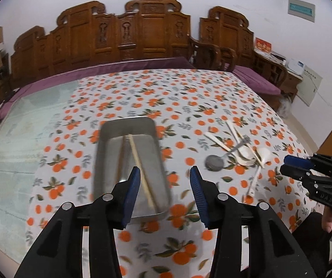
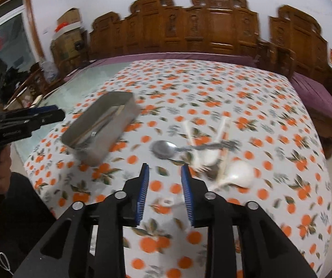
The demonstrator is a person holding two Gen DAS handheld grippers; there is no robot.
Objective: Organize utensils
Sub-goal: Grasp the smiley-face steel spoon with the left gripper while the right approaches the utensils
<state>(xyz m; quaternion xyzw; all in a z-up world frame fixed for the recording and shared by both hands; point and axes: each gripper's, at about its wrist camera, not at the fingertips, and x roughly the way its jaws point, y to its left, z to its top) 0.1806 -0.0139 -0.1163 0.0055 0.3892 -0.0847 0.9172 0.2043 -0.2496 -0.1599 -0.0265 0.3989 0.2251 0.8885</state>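
While the metal tray [image 1: 128, 169] holds two chopsticks [image 1: 140, 169] on the orange-print tablecloth [image 1: 189, 97], the left gripper [image 1: 165, 190] hangs over its near end, empty with jaws apart, and the right gripper [image 2: 165, 185], likewise parted and empty, hovers beside the tray near the jumbled steel spoon [image 2: 166, 149], white spoons [image 2: 235, 173] and fork [image 2: 198, 165].

Chopsticks [image 1: 140, 164] in tray [image 1: 105, 139], apparently left of spoon [image 1: 214, 162]

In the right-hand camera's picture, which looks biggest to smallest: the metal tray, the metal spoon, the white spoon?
1. metal tray, clearly largest.
2 and 3. metal spoon and white spoon: unsure; both blurred, the white one nearer and partly hidden.
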